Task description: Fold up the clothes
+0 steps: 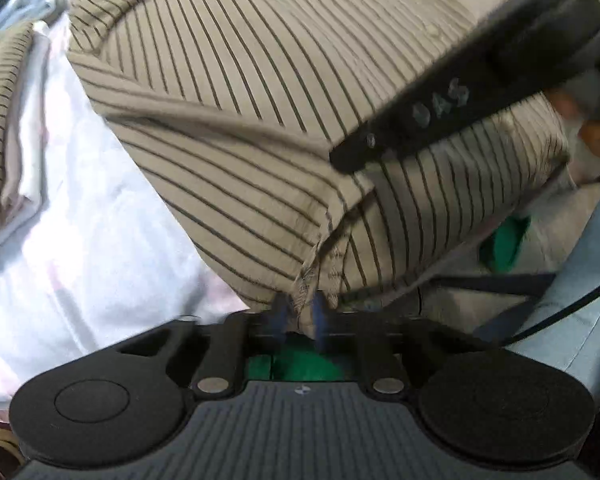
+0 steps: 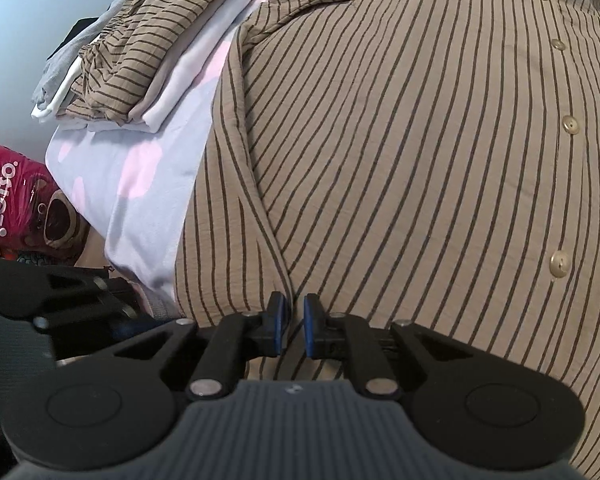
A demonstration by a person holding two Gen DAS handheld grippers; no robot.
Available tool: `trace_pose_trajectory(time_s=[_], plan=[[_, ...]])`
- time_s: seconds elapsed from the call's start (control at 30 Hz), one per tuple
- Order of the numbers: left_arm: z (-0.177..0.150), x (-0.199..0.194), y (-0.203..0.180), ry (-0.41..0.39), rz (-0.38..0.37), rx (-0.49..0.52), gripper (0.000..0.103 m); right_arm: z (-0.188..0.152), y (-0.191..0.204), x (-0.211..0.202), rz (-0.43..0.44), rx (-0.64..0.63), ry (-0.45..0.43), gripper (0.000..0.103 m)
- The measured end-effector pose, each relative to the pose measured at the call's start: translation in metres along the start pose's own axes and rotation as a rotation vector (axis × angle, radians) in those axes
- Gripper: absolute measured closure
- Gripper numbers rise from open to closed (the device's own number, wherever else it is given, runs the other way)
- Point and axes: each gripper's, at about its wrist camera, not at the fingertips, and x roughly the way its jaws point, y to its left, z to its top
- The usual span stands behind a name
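The tan button-up shirt with thin dark stripes [image 1: 236,92] lies spread over a white sheet with pale pink patches [image 1: 84,248], and it fills most of both wrist views. In the left wrist view, the left gripper [image 1: 300,318] points steeply down at the hem of the shirt. Its blue-padded fingers [image 1: 279,314] stand narrow, and a small bunch of the striped cloth is pinched between them at 6 o'clock of the picture. Something green [image 1: 308,364] shows just under the fingers, but what it is cannot be told. At 2 o'clock a blurred black arm of the other tool [image 1: 452,108] crosses above the shirt.

In the right wrist view, the right gripper [image 2: 296,326] also holds the shirt: its fingers [image 2: 310,326] are close together, and a raised fold of the striped cloth runs up from between them. A row of round pale buttons [image 2: 570,124] goes down the shirt front at 3 o'clock. At 11 o'clock a stack of folded clothes [image 2: 148,52] rests on the sheet, with a striped tan piece on top and white and grey pieces beneath. At 9 o'clock, beside the sheet, lies a pink printed bag [image 2: 8,204].
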Motion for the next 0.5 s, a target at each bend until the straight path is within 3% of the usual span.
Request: trace_pose_trajectory(time_s=[0.2, 0.37, 0.5], plan=[[0.001, -0.01, -0.002, 0.01, -0.186, -0.024, 0.099, -0.002, -0.003, 0.001, -0.002, 0.008, 0.002, 0.091], [0.009, -0.029, 0.03, 0.046, -0.159, -0.181, 0.097, -0.003, 0.003, -0.005, -0.002, -0.021, -0.015, 0.092], [0.032, -0.06, 0.08, -0.034, -0.096, -0.255, 0.088, -0.002, 0.011, -0.005, -0.027, -0.063, -0.013, 0.092]])
